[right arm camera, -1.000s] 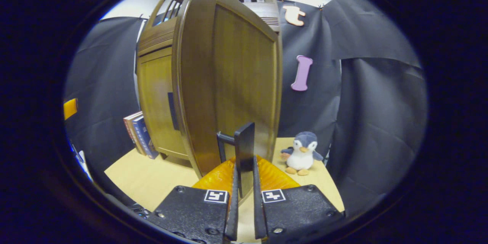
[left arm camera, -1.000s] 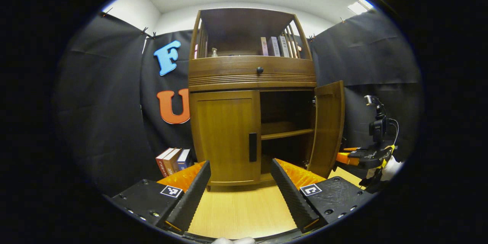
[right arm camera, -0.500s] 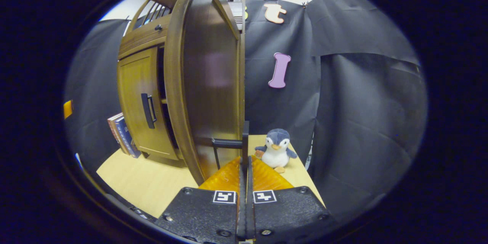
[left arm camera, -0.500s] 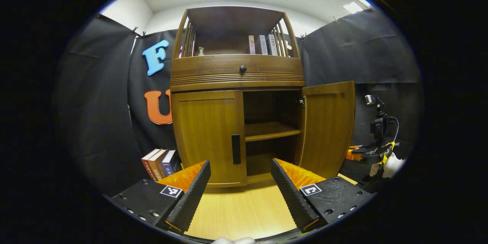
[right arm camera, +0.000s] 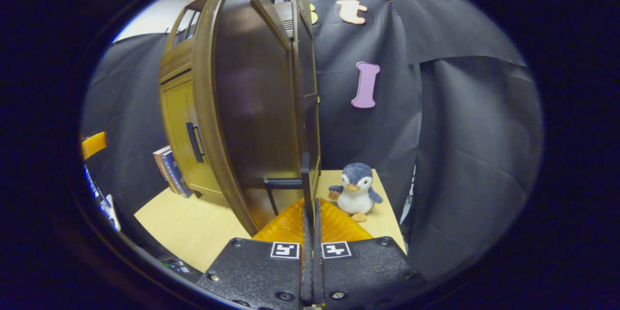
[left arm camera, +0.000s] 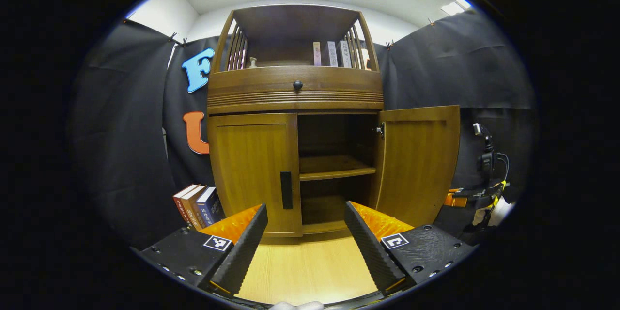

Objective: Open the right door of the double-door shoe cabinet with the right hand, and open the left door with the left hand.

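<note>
My right gripper point(right arm camera: 310, 232) was pinched on the handle point(right arm camera: 305, 179) of the swung-out right door point(left arm camera: 419, 164), left gripper point(left arm camera: 305, 237) wide before the closed left door point(left arm camera: 252, 172); overswing risked straining the hinge point(left arm camera: 379, 130).

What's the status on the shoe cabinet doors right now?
Right tool shut on right door handle, right door swung wide. Left tool open, short of closed left door. Nothing between it and left handle.
</note>
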